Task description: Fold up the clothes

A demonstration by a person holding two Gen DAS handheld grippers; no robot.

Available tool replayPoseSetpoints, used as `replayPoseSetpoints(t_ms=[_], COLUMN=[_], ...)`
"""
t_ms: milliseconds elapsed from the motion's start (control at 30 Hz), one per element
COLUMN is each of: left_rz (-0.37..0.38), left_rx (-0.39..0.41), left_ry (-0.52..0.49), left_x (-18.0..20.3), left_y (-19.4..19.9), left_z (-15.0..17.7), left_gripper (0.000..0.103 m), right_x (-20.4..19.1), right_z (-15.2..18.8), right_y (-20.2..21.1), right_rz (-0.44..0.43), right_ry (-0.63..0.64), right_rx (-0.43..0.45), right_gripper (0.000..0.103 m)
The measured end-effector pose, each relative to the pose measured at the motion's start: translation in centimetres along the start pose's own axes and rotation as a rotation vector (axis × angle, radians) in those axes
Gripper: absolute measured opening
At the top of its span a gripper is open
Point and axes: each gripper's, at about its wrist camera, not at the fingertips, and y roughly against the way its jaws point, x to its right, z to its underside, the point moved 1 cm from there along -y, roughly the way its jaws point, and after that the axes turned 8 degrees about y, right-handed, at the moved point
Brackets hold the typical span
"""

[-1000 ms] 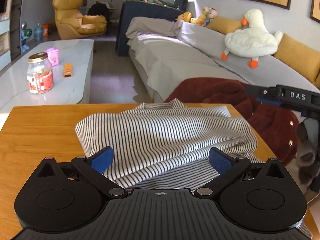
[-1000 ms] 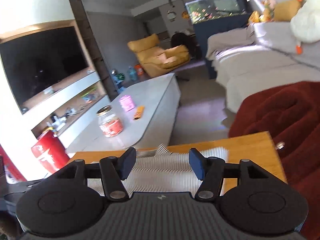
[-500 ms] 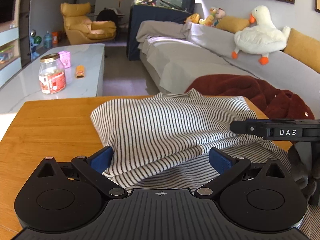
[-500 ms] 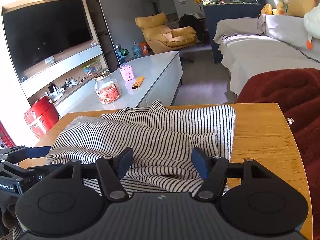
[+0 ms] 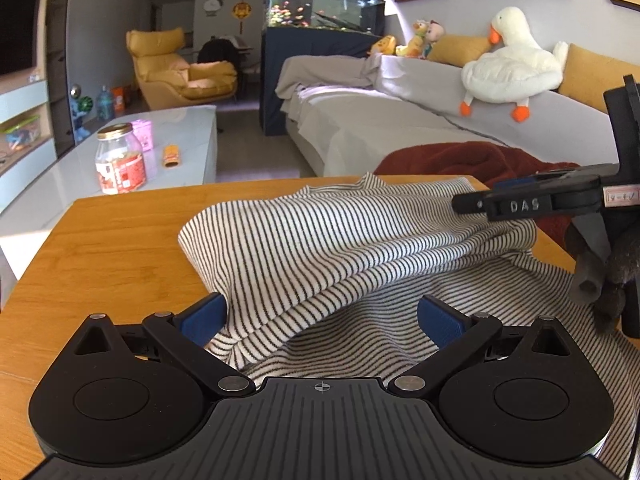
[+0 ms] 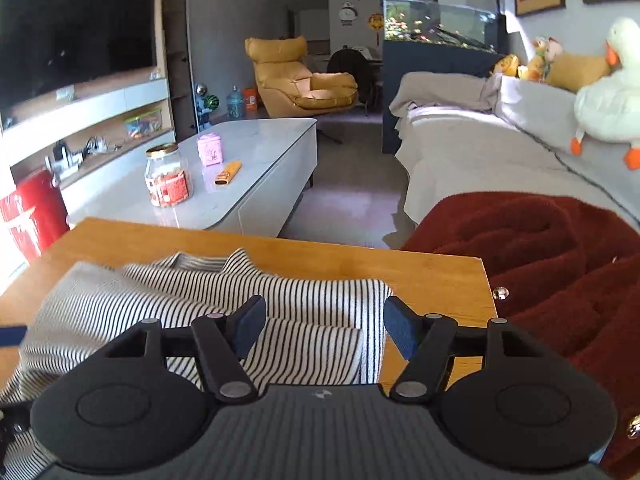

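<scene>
A black-and-white striped shirt point(image 5: 360, 240) lies loosely folded on the wooden table point(image 5: 112, 240), its upper layer doubled over the lower one. My left gripper point(image 5: 322, 318) is open at the shirt's near edge; cloth lies between the blue pads point(image 5: 204, 316) without being pinched. My right gripper point(image 5: 480, 200), held by a gloved hand point(image 5: 612, 280), hovers over the shirt's right side. In the right wrist view the right gripper point(image 6: 325, 330) stands open just above the folded right edge of the shirt point(image 6: 312, 300), with nothing gripped.
A dark red fleece garment point(image 6: 560, 280) is heaped on the sofa just off the table's right edge. Beyond the table stands a white coffee table point(image 5: 180, 148) with a jar point(image 5: 120, 160). Bare wood shows left of the shirt.
My left gripper has drawn back along the shirt's near edge. The right gripper has rolled level and dipped towards the shirt, and now reaches in over its right side.
</scene>
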Motion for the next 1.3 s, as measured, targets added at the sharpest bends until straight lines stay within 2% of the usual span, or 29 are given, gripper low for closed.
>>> replayPoseSetpoints(t_ms=[67,100,133,200,267,367,400,467,567,667,767,867,900,1000,1067,1100,1133,1167,1200,1300], left_rz=[-0.005,-0.010,-0.015,-0.026,-0.036,-0.050,-0.052,-0.059,-0.072,-0.077,-0.067,-0.063,-0.064,-0.073,-0.081,-0.086,-0.090,-0.094,-0.095,-0.093], left_rx=[0.005,0.008,0.011,0.028,0.048,0.069,0.072,0.080,0.088,0.085,0.059,0.044,0.046,0.064,0.082,0.091,0.100,0.109,0.114,0.114], left_ry=[0.021,0.029,0.037,0.040,0.032,0.012,0.008,0.003,-0.003,-0.011,-0.002,0.028,0.035,0.030,0.005,-0.008,-0.022,-0.035,-0.048,-0.072], left_x=[-0.3,-0.5,-0.6,-0.6,-0.5,0.0,0.0,0.2,0.3,0.3,-0.3,-1.1,-1.2,-1.2,-0.7,-0.5,-0.2,0.1,0.3,0.7], left_y=[0.0,0.1,0.1,0.2,0.4,0.6,0.7,0.8,1.0,1.1,1.1,1.0,1.0,1.3,1.5,1.6,1.8,1.9,2.0,1.9], left_z=[0.0,0.0,0.1,0.1,0.3,0.5,0.5,0.6,0.7,0.7,0.7,0.6,0.6,0.7,0.9,1.0,1.1,1.2,1.3,1.3], left_gripper=[0.103,0.103,0.103,0.103,0.103,0.103,0.103,0.103,0.103,0.103,0.103,0.103,0.103,0.103,0.103,0.103,0.103,0.103,0.103,0.103], right_x=[0.9,1.3,1.5,0.7,-0.2,-0.7,-0.9,-1.4,-1.0,0.5,1.8,3.7,3.8,4.2,3.2,2.4,1.6,0.8,-0.1,-2.7], right_z=[0.7,1.3,1.9,2.1,0.4,-4.1,-5.6,-7.7,-8.4,-6.0,-3.6,-2.7,-2.4,-1.7,-0.6,-0.1,0.4,0.4,-0.8,-4.6], right_y=[-0.8,-1.0,-1.1,0.2,1.6,4.6,5.6,7.0,7.5,6.8,5.8,5.5,5.1,3.7,2.1,1.5,1.0,0.7,1.4,3.7], right_rz=[-0.021,-0.036,-0.049,-0.061,-0.071,-0.116,-0.113,-0.076,-0.041,-0.051,0.001,-0.058,-0.075,-0.119,-0.110,-0.133,-0.156,-0.176,-0.182,-0.198], right_ry=[-0.049,-0.070,-0.088,-0.086,-0.049,-0.004,0.031,0.106,0.117,0.042,-0.015,-0.140,-0.161,-0.217,-0.213,-0.205,-0.198,-0.184,-0.143,-0.024], right_rx=[-0.059,-0.084,-0.097,-0.031,0.045,0.202,0.252,0.329,0.329,0.231,0.139,0.106,0.083,0.012,-0.058,-0.078,-0.098,-0.103,-0.051,0.108], right_gripper=[0.066,0.062,0.039,0.019,0.016,0.013,0.009,0.009,0.010,0.012,0.022,0.024,0.025,0.037,0.038,0.036,0.020,0.010,0.004,0.004])
